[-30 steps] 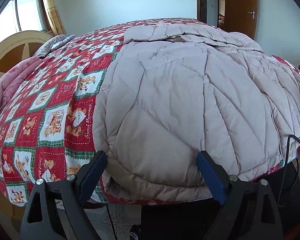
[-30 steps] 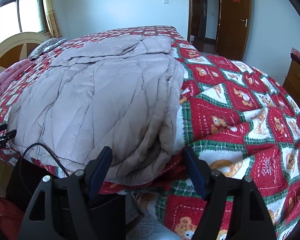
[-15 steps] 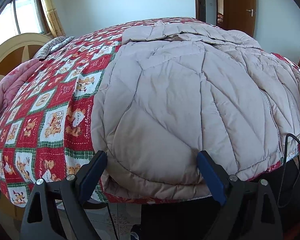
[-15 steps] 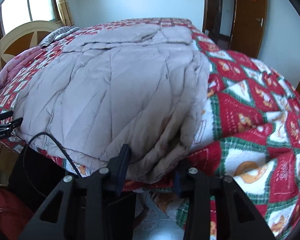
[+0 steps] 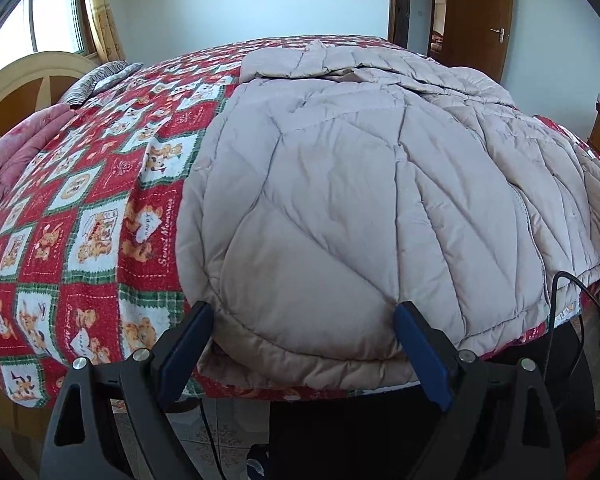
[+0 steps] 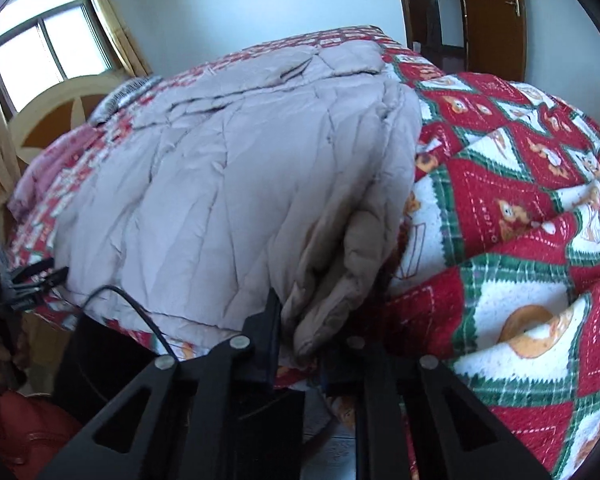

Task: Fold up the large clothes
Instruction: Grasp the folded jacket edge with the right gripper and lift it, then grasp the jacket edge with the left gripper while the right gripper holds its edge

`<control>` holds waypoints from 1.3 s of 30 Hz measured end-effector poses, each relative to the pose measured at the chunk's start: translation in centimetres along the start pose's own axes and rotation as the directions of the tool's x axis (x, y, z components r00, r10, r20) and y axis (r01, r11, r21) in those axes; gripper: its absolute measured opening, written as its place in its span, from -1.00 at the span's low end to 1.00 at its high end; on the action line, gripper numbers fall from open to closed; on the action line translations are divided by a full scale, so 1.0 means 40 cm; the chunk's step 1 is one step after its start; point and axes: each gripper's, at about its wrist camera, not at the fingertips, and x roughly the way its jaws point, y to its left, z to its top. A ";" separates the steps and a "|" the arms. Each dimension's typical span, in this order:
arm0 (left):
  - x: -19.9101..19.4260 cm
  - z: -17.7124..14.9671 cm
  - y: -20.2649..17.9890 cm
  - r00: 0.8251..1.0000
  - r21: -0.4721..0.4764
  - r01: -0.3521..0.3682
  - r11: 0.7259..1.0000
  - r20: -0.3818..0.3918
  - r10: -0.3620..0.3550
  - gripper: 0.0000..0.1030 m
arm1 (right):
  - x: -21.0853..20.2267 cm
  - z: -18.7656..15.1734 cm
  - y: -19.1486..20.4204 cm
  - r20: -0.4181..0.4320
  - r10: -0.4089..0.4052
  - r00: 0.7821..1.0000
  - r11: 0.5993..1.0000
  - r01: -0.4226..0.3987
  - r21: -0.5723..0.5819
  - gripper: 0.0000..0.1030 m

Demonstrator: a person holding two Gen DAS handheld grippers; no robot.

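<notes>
1. The big beige padded coat (image 5: 360,200) is spread flat on the bed, on top of the red patchwork quilt (image 5: 92,208), with its hem hanging just over the near edge. Part of the far end looks folded in already.
2. The left hand-held gripper (image 5: 304,344) is wide open, with the hem sitting between its blue pads (image 5: 420,344) and nothing pinched yet.
3. The right hand-held gripper (image 6: 300,344) has closed down narrow on the bunched right corner of the coat (image 6: 332,280). Looks like it's got a thick wad of layers in there.
4. What could go wrong, in my opinion: that slick puffy fabric squishes, so the right-side wad could slide out once it's lifted.
5. The quilt (image 6: 520,240) is rucked up right beside that corner, so the right pinch may have caught some bedding too and would drag it along.
6. If only the right side lifts while the left is open, the coat will skew and the fold comes out crooked.
7. There's a black cable (image 5: 556,300) dangling near the hem, which could snag.
</notes>
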 end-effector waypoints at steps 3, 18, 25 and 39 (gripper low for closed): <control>-0.015 0.004 0.031 0.997 -0.043 0.075 0.996 0.011 -0.075 0.79 | -0.036 0.015 0.017 0.051 0.051 0.997 0.999 -0.050 -0.017 -0.68; 0.012 -0.014 0.150 0.961 -0.286 0.274 0.918 0.040 -0.274 0.79 | -0.036 0.021 0.011 0.058 0.079 0.995 0.997 -0.079 0.013 -0.68; 0.038 -0.010 0.137 0.951 -0.278 0.308 0.910 0.079 -0.298 0.05 | -0.016 0.013 0.011 0.037 0.031 0.999 1.000 -0.031 -0.004 -0.68; 0.066 0.009 0.088 0.969 -0.201 0.249 0.947 0.053 -0.243 0.74 | 0.018 0.011 -0.018 -0.005 0.026 1.000 0.999 -0.025 0.045 -0.53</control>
